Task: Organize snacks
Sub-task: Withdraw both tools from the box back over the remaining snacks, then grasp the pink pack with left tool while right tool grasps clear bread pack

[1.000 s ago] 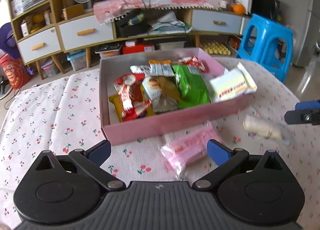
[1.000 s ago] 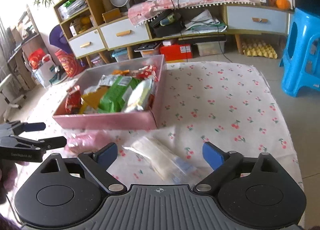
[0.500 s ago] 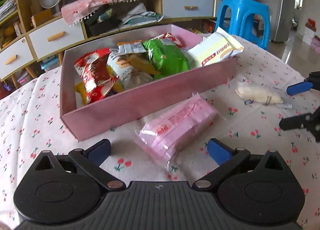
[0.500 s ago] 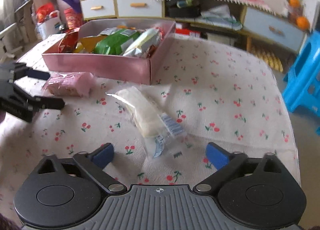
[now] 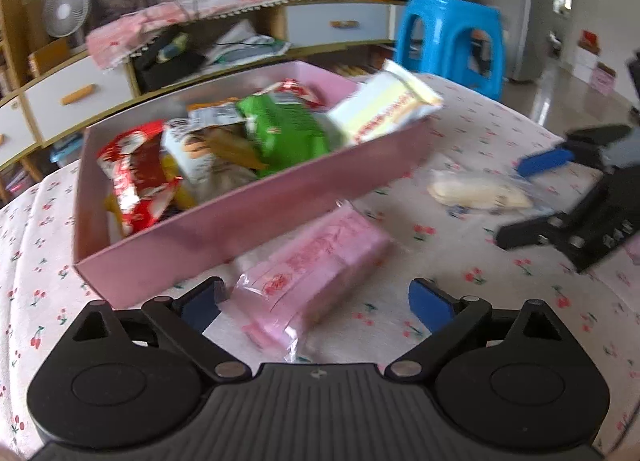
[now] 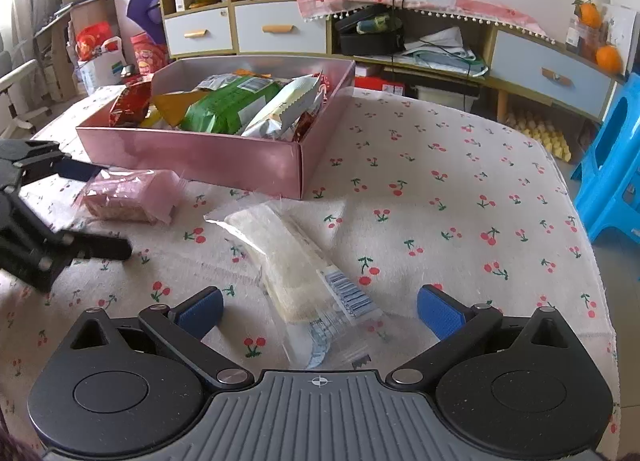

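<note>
Between the spread fingers of your left gripper (image 5: 314, 303), near the table's front edge, lies the pink packet (image 5: 316, 267), its near end already inside the wide-open gap, nothing yet held. Your right gripper (image 6: 318, 307) stands equally wide open and empty-handed over the clear-wrapped pale snack (image 6: 294, 263), which lies aslant on the cherry-print tablecloth (image 6: 440, 181) with its barcode end toward you.

Close each pair of fingers across the short width of its packet, near the middle, since a grip on the loose film ends would likely slip or tear. Lift clear of the cloth before carrying either one over the wall of the pink box (image 6: 200, 159). Stagger the two hands, as both packets sit close to the same front wall and to each other.

Farther back, the box is crowded with a green bag (image 6: 228, 105), a red wrapper (image 5: 132, 177) and a cream packet (image 5: 384, 109) propped on its right rim; aim for the gaps. Red lettering shows on the pink and cream packets, but blur leaves none of it readable.
</note>
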{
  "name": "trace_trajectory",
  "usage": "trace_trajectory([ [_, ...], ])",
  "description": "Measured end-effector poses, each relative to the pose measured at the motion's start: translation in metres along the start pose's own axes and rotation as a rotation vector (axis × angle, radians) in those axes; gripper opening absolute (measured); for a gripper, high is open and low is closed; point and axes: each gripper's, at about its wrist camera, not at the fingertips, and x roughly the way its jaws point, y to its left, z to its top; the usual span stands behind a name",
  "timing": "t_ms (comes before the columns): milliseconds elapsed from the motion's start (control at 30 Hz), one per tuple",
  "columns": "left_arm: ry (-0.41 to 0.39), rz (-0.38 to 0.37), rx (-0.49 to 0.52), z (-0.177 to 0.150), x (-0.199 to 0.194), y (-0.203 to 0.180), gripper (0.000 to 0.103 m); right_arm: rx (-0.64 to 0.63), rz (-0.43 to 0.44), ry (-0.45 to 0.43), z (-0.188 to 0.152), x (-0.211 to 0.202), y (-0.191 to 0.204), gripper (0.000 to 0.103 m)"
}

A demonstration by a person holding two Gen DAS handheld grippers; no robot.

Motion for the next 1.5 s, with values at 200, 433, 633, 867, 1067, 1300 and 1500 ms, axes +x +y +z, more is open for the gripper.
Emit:
trace_trajectory([
  [200,0.042,-0.097,0.074,-0.007,-0.011,-0.017,0.091,-0.002,0.003,0.015,0.002,0.000,0.004,0.103],
  [433,0.067,-0.093,0.122,-0.014,-0.019,-0.029,0.098,-0.034,0.033,0.022,0.001,-0.002,0.016,0.103],
  [633,0.053,-0.042,0.084,-0.011,-0.015,-0.030,0.102,-0.041,0.045,0.018,-0.001,-0.002,0.015,0.103],
  [867,0.043,-0.009,0.012,-0.004,-0.006,-0.029,0.100,-0.055,0.060,0.038,0.004,0.001,0.010,0.103],
  [1067,0.042,-0.002,-0.025,0.003,-0.001,-0.029,0.092,-0.038,0.040,0.061,0.010,0.005,0.008,0.103],
  [1300,0.040,0.022,-0.064,0.011,0.001,-0.033,0.074,-0.009,0.006,0.088,0.018,0.010,0.011,0.103],
  [1500,0.043,0.020,-0.083,0.013,-0.001,-0.034,0.050,-0.011,-0.001,0.108,0.023,0.012,0.013,0.101],
])
